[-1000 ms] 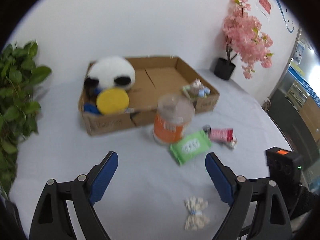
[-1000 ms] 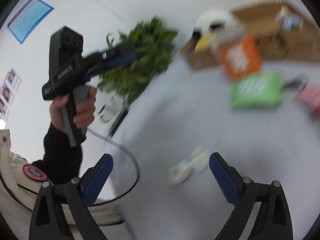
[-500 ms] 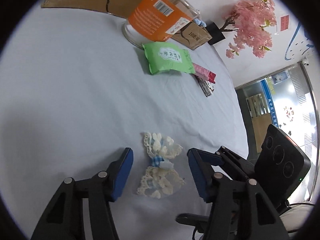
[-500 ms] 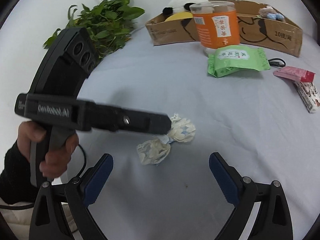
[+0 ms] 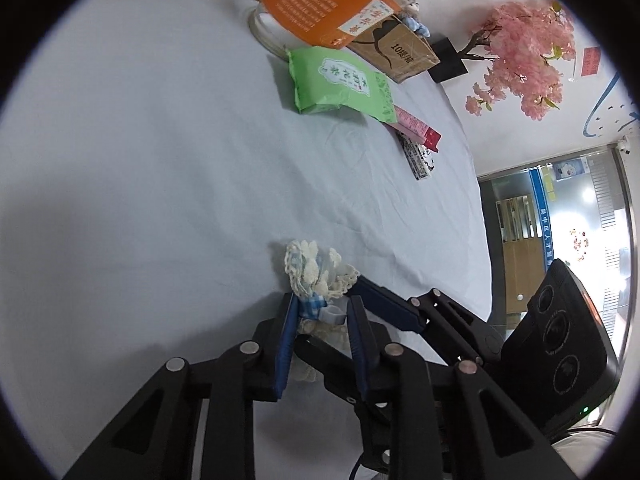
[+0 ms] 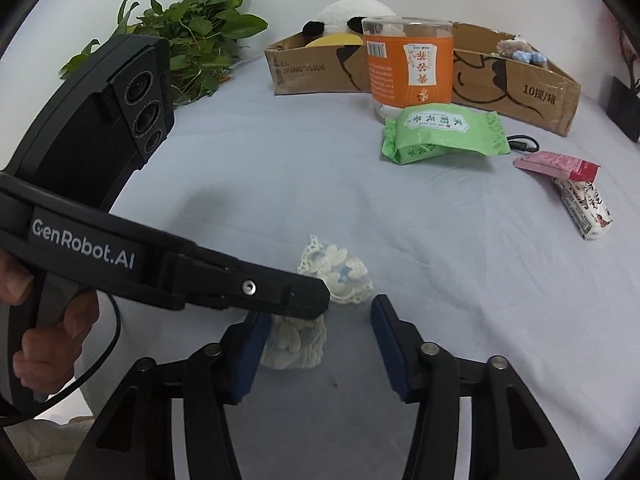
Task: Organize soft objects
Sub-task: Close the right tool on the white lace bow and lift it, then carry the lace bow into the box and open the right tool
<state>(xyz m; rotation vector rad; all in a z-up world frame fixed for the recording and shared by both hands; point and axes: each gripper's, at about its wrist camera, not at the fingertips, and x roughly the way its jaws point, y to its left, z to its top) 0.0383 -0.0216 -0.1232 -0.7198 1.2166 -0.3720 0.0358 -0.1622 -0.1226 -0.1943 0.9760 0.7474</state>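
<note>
A cream lace bow with a blue check knot (image 5: 316, 276) lies on the white tablecloth near its front edge. My left gripper (image 5: 320, 312) is shut on the bow's knot. The bow also shows in the right wrist view (image 6: 340, 272), partly hidden by the left gripper's black finger. My right gripper (image 6: 316, 332) is open, with the bow's lower half between its blue pads. A cardboard box (image 6: 532, 84) at the back holds a panda plush (image 6: 352, 12), a yellow round thing and a small plush toy (image 6: 516, 50).
An orange-labelled clear jar (image 6: 410, 68) stands before the box. A green packet (image 6: 440, 132), a pink packet (image 6: 556, 164) and a white carton (image 6: 584, 208) lie on the cloth. A leafy plant (image 6: 192, 44) is at the back left, a pink blossom tree (image 5: 524, 64) at the back right.
My left gripper has dropped onto the bow and shut on its knot. My right gripper has come in close around the bow's lower half.
</note>
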